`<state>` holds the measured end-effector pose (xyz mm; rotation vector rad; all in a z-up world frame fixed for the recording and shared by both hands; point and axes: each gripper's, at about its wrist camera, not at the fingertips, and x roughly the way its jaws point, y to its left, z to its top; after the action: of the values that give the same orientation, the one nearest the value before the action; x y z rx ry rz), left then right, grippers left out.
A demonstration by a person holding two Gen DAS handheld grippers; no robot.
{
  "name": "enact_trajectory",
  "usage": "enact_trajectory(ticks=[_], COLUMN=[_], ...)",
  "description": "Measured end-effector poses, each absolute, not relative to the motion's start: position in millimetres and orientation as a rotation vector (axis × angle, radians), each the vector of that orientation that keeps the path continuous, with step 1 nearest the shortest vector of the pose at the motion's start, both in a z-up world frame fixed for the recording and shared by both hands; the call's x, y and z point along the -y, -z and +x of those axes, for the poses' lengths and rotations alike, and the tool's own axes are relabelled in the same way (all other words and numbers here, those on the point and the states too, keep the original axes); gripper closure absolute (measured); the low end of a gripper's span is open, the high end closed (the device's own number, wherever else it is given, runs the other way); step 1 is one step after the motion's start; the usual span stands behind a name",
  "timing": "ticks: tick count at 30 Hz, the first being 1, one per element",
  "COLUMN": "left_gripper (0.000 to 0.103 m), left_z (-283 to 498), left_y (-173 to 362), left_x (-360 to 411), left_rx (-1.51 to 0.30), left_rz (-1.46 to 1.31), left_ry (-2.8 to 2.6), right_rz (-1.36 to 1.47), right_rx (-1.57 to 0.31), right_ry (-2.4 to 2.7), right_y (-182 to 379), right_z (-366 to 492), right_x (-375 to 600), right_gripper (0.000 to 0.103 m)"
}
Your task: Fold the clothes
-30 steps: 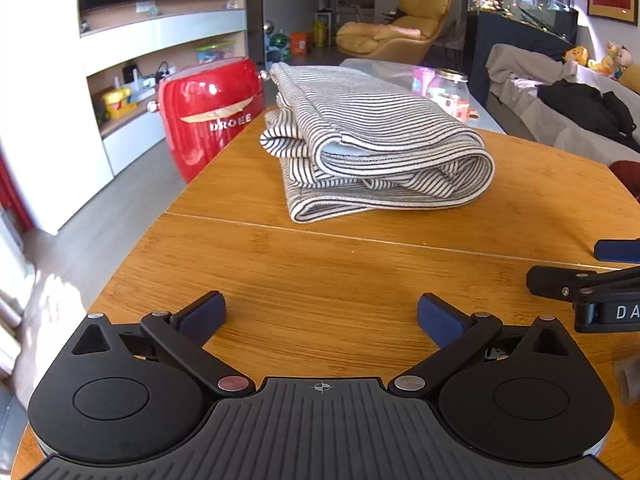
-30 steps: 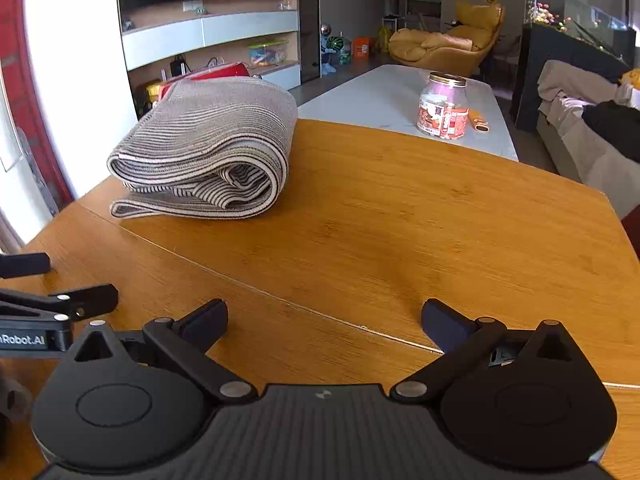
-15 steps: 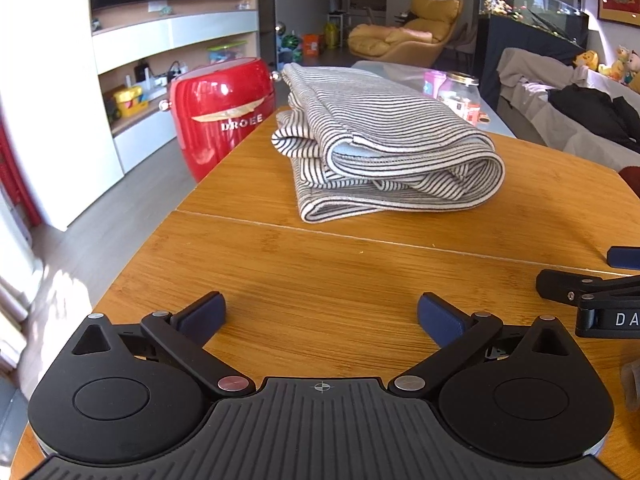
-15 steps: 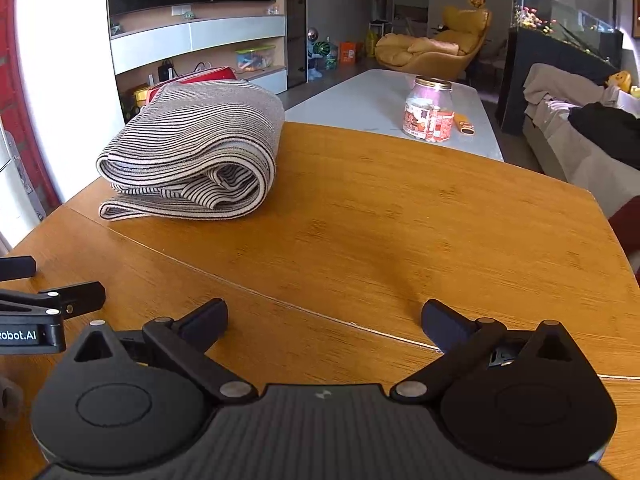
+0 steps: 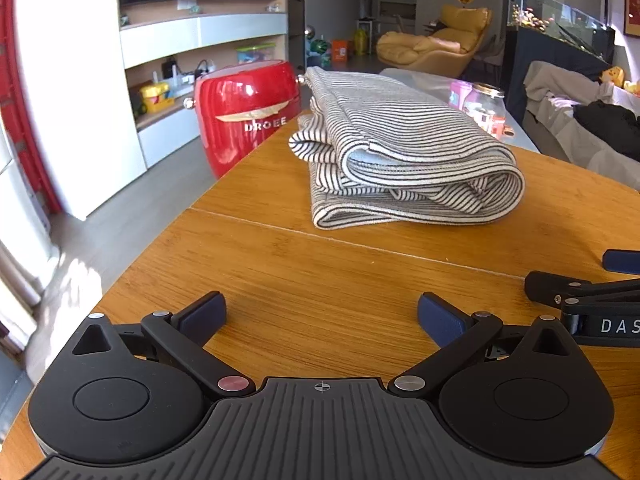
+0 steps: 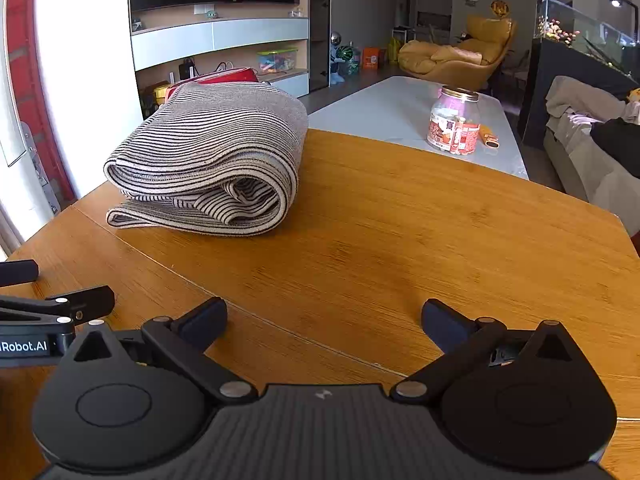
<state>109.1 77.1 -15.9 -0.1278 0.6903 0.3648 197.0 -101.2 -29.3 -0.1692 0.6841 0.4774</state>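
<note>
The folded striped garment (image 5: 404,160) lies ahead of both empty, wide-open tools, on the wooden surface (image 6: 420,240), its long axis running away from them, straight ahead of the left tool (image 5: 320,318), nearer than the right tool (image 6: 324,322).

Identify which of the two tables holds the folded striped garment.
The striped garment lies on the nearer wooden table. The pale grey table beyond it holds only a pink-labelled jar and a small item beside it.
</note>
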Motion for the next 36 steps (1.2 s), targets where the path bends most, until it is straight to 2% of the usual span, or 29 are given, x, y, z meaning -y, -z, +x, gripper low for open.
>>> enact_trajectory(ticks=[36], left_gripper=[0.000], left_z=[108.2], left_y=[15.0], left_x=[-75.0], left_rx=[-0.691], left_rz=[-0.127], left_ry=[-0.367], right_rz=[-0.169], right_rx=[-0.685], right_ry=[-0.477], right_y=[28.8], right_z=[195.8], right_x=[99.9], right_gripper=[0.000])
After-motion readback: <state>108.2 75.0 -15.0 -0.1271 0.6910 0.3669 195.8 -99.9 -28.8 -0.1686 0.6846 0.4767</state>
